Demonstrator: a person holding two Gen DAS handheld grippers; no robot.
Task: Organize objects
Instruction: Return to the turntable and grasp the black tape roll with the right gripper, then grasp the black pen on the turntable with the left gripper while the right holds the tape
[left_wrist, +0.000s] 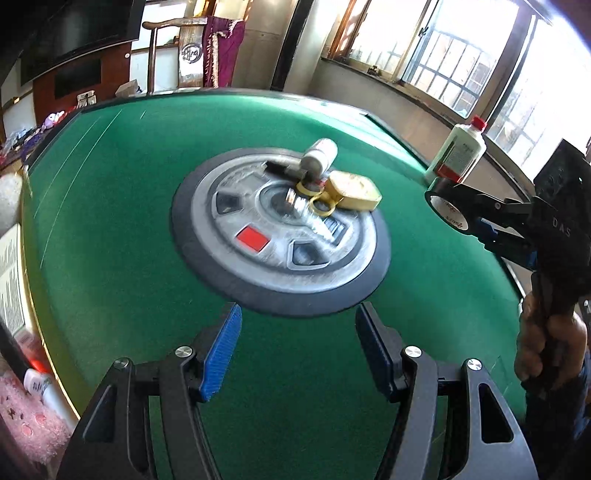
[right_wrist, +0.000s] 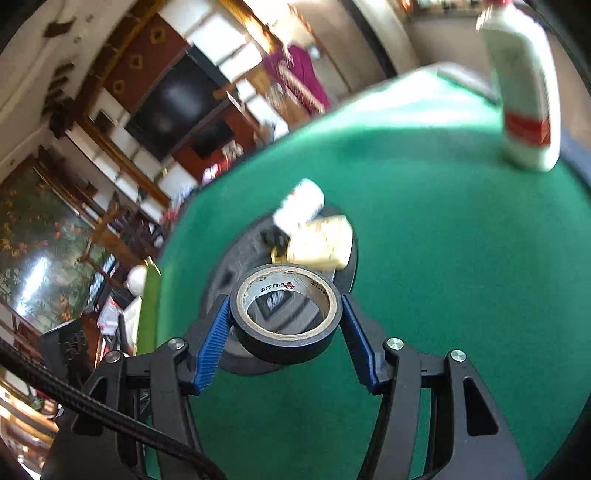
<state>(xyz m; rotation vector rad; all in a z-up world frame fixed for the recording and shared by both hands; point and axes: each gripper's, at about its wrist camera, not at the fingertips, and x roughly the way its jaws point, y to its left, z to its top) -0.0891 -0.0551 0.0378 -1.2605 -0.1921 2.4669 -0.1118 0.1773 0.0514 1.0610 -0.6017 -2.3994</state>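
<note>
A round grey hub (left_wrist: 280, 232) sits in the middle of the green table (left_wrist: 110, 221). On it lie a white bottle on its side (left_wrist: 319, 155), a cream-yellow box (left_wrist: 354, 190), yellow tape rings (left_wrist: 321, 206) and a small clear item. My right gripper (right_wrist: 284, 310) is shut on a black tape roll (right_wrist: 284, 332) and holds it above the hub's edge; the roll also shows at the right in the left wrist view (left_wrist: 448, 210). My left gripper (left_wrist: 299, 350) is open and empty, above the felt in front of the hub.
A tall white bottle with a red cap (left_wrist: 458, 151) stands at the table's far right edge; it also shows in the right wrist view (right_wrist: 524, 92). Clutter and a pink cloth (left_wrist: 26, 417) lie off the left edge. A chair (left_wrist: 192, 48) stands behind the table.
</note>
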